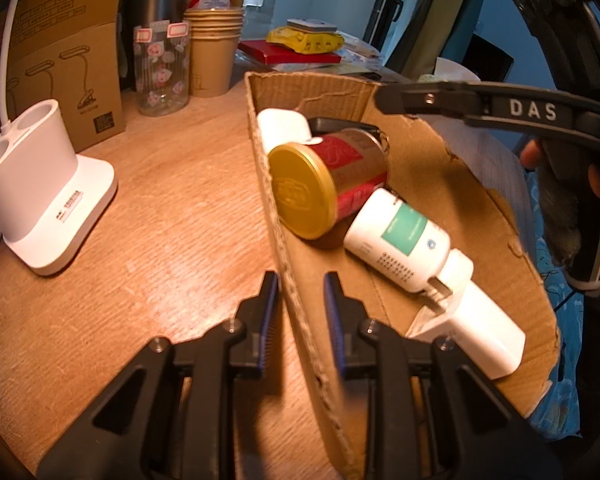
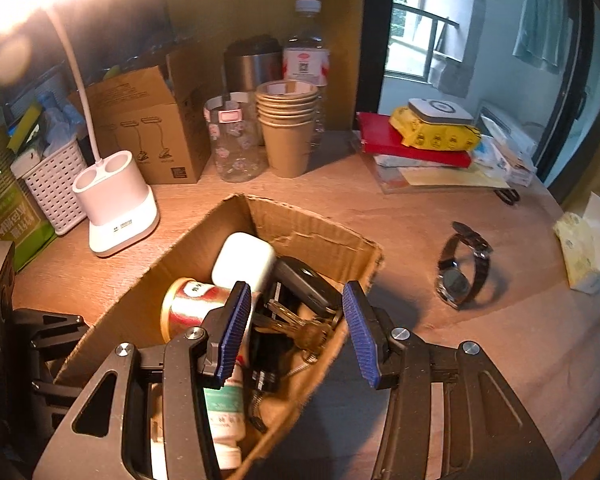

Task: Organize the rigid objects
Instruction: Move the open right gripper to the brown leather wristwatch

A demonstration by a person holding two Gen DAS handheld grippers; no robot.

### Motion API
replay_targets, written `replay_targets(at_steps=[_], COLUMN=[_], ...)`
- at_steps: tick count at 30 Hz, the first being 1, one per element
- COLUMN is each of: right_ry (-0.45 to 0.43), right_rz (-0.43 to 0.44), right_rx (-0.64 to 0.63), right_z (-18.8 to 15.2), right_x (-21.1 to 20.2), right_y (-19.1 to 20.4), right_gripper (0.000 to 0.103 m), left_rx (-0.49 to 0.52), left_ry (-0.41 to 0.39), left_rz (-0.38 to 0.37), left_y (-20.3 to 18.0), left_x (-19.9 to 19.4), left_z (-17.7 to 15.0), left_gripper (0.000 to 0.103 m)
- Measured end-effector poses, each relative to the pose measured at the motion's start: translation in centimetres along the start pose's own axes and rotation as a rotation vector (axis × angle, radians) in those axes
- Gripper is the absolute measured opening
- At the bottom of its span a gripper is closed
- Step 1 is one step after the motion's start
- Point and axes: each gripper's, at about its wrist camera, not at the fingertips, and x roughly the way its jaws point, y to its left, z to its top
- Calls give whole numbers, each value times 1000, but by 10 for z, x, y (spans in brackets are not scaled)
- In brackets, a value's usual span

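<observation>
My left gripper [image 1: 300, 300] straddles the cardboard box [image 1: 432, 184] wall, fingers slightly apart, not clamping. My right gripper [image 2: 296, 328] hangs wide open over the keys [image 2: 300, 326], holding nothing; the watch [image 2: 462, 268] lies apart.

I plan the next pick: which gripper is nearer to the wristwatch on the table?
Right. The right gripper hangs open over the cardboard box, with the wristwatch just beyond its right finger. The left gripper straddles the box's far wall.
</observation>
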Motion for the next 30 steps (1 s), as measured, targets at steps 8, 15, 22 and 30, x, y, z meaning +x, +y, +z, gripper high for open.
replay_targets(at_steps=[8,15,22,30], right_ry=[-16,-9,6,15], right_rz=[-46,-87,-126,-148], right_rx=[65,101,121,141], right_z=[-11,-20,-28,-34], right_x=[-11,-13,-8,5], right_y=[-29,-51,-69,-90], right_gripper=[51,51,52,53], left_rx=[0,0,0,-3], left_ry=[0,0,0,2], left_rz=[0,0,0,-2], left_y=[0,0,0,0], left_x=[0,0,0,0], left_z=[0,0,0,0], left_gripper=[25,25,25,25])
